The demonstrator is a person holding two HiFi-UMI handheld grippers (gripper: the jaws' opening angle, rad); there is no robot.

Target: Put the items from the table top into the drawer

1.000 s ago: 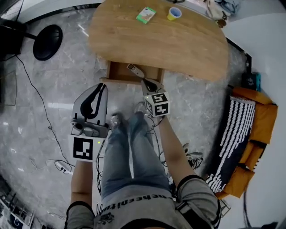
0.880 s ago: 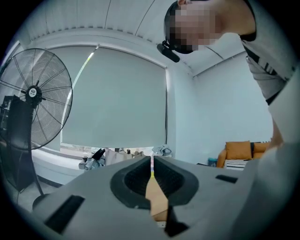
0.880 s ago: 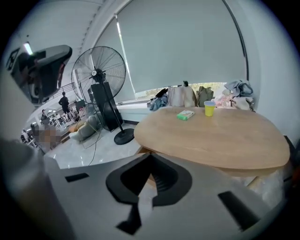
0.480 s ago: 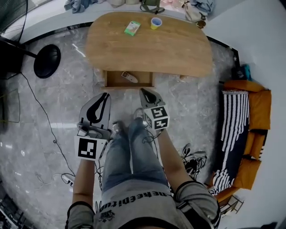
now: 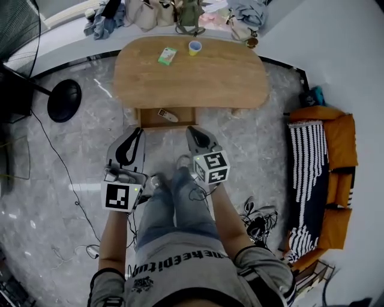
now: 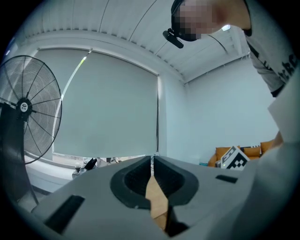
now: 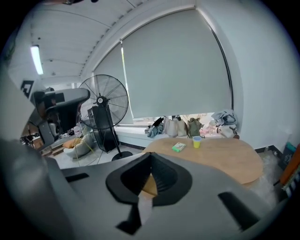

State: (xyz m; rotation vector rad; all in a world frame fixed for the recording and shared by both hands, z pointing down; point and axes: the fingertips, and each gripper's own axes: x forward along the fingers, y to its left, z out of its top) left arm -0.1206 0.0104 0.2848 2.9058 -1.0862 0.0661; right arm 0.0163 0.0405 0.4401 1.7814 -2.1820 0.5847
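Note:
On the oval wooden table [image 5: 216, 78] lie a green box [image 5: 167, 56] and a yellow cup [image 5: 194, 47]; both also show in the right gripper view, the box [image 7: 178, 147] beside the cup [image 7: 197, 141]. Under the table's near edge the drawer [image 5: 180, 123] stands pulled out with a remote-like item [image 5: 167, 115] inside. My left gripper [image 5: 137, 131] and right gripper [image 5: 190, 129] hang in front of the drawer, apart from it, above the person's legs. Both are shut with nothing between their jaws [image 6: 152, 159] [image 7: 150, 158].
A floor fan's black base [image 5: 64, 100] stands left of the table, and the fan [image 7: 104, 101] shows in the right gripper view. Bags and clothes [image 5: 180, 12] line the ledge behind the table. An orange sofa [image 5: 333, 180] is at the right. Cables [image 5: 259, 222] lie on the marble floor.
Both grippers have risen and drawn back from the drawer, the right one more. The table and drawer look smaller and farther off. The remote-like item stays in the drawer.

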